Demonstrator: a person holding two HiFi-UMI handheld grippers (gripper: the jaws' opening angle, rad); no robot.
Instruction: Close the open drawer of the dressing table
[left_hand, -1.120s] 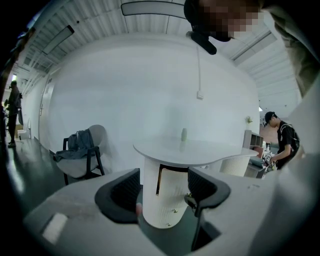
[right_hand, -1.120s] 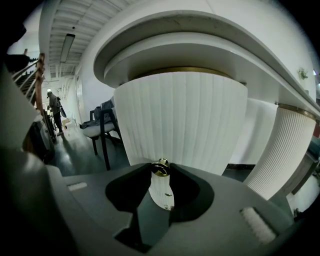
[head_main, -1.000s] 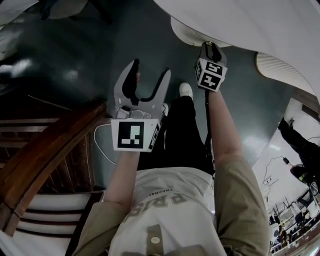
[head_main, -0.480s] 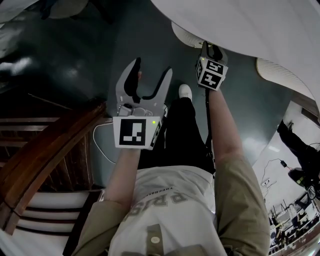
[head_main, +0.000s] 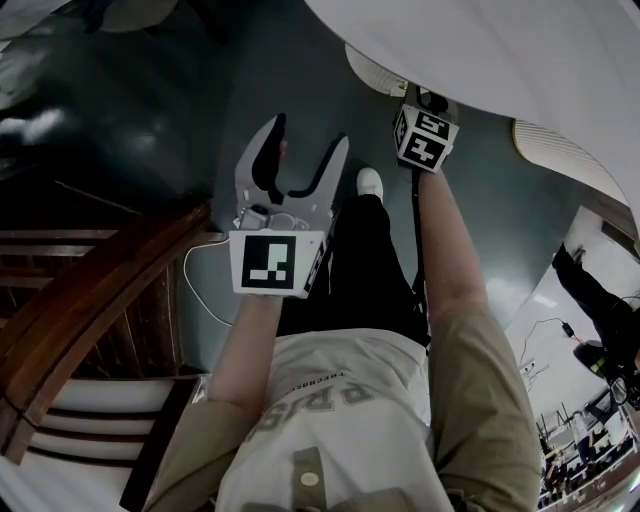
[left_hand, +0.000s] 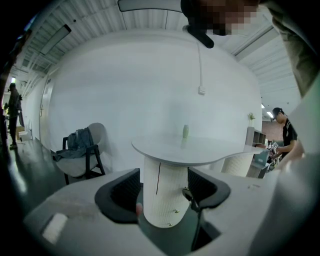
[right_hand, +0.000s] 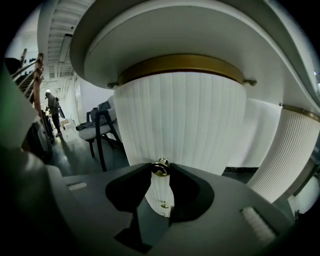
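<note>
**Two grippers, one on the drawer knob**

Counted across the views: two grippers, one dressing table (right_hand: 165, 35) standing on two ribbed pedestals, two brass knobs on the nearer pedestal, one small bottle (left_hand: 185, 131) on the table top, and one chair (left_hand: 82, 155) with a garment draped over it.

The left gripper (head_main: 305, 150) is held in the air above the dark floor (head_main: 150, 130). Its jaws are spread wide and nothing is between them. Its own view shows the table's pedestal only in the distance, through the gap.

The right gripper (right_hand: 160, 172) reaches in under the overhanging table top. Its jaws are drawn about halfway in, and their tips pinch the upper knob (right_hand: 160, 167), a small round brass one. The lower knob (right_hand: 164, 205) shows below, in the gap between the jaws, and is untouched.

The drawer front (right_hand: 180, 130) carries the pinched knob. It is white, curved like a drum and ribbed from top to bottom, and it sits just under a gold band (right_hand: 180, 65) that rings the pedestal beneath the table top. It is directly ahead of the right gripper. How far it stands out from the pedestal cannot be told from these views. The second pedestal (right_hand: 290, 150), with the same ribbing, stands further right.
</note>
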